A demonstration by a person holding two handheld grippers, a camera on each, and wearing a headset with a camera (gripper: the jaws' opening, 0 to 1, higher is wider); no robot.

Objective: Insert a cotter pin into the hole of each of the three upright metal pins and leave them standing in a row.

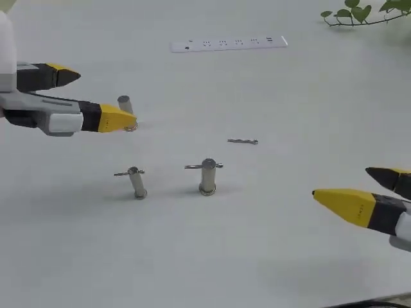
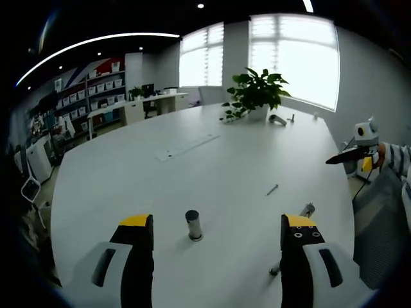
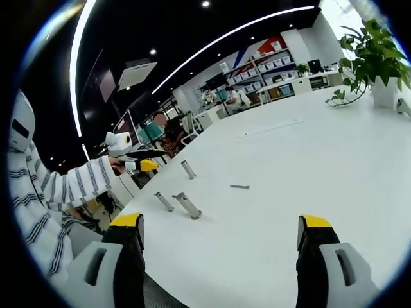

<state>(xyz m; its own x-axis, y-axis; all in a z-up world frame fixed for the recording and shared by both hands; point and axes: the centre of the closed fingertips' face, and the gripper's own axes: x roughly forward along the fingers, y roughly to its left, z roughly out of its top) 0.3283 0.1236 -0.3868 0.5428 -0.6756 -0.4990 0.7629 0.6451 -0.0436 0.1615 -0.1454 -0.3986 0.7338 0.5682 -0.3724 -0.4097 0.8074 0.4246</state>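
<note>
Three metal pins stand on the white table (image 1: 289,244). The front two, a thin one (image 1: 137,183) and a thicker one (image 1: 207,176), each carry a cotter pin through the top. The rear pin (image 1: 125,104) (image 2: 193,225) has none. It stands just beyond my left gripper (image 1: 96,97) (image 2: 217,221), which is open, the pin partly behind its lower jaw. A loose cotter pin (image 1: 243,141) (image 2: 272,189) (image 3: 240,187) lies flat right of the pins. My right gripper (image 1: 341,181) (image 3: 221,224) hovers open at the front right, holding nothing.
A white power strip (image 1: 229,43) lies at the back of the table. Plant leaves (image 1: 359,13) reach in at the far right corner. In the right gripper view a person's striped sleeve (image 3: 64,192) is at the left.
</note>
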